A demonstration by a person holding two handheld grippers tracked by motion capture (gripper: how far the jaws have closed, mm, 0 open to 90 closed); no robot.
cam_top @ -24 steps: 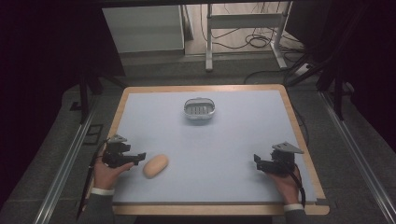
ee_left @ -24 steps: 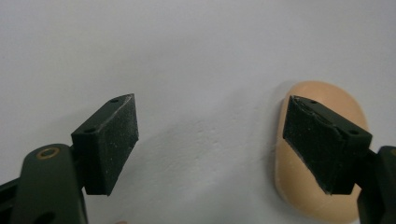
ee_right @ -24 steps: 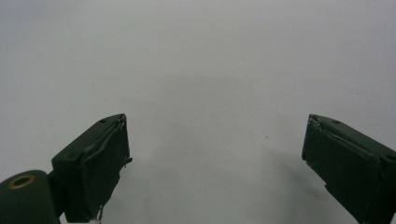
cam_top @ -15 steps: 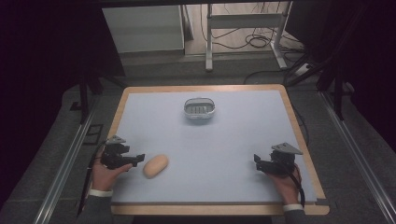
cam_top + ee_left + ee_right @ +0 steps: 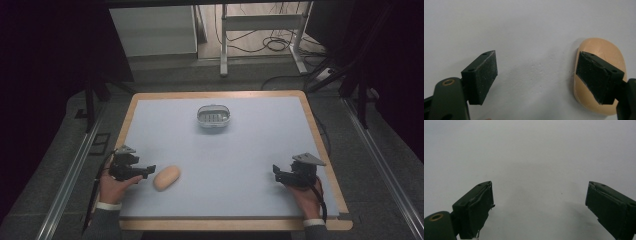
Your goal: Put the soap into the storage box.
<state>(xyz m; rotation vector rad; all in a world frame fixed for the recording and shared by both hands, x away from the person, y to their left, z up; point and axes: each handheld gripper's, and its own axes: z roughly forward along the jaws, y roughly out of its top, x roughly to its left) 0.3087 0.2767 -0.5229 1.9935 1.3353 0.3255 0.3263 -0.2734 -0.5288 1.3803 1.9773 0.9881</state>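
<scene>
Tan oval bread-roll-like lump [image 5: 166, 177] lies on pale surface [image 5: 250, 150], just beside your left tool [image 5: 148, 170], jaws spread, nothing pinched; looks light, soft: pinch gently across short middle. Right tool [image 5: 276, 172] spread, empty

High view: worktop [image 5: 250, 165] evenly lit from above, surroundings near black, picture soft and a bit grainy. Both gripper views: flat diffuse light, no glare, faint soft shadows under the jaws, slight vignette at the corners. Jaw edges sharp enough, surface beyond mildly soft.
</scene>
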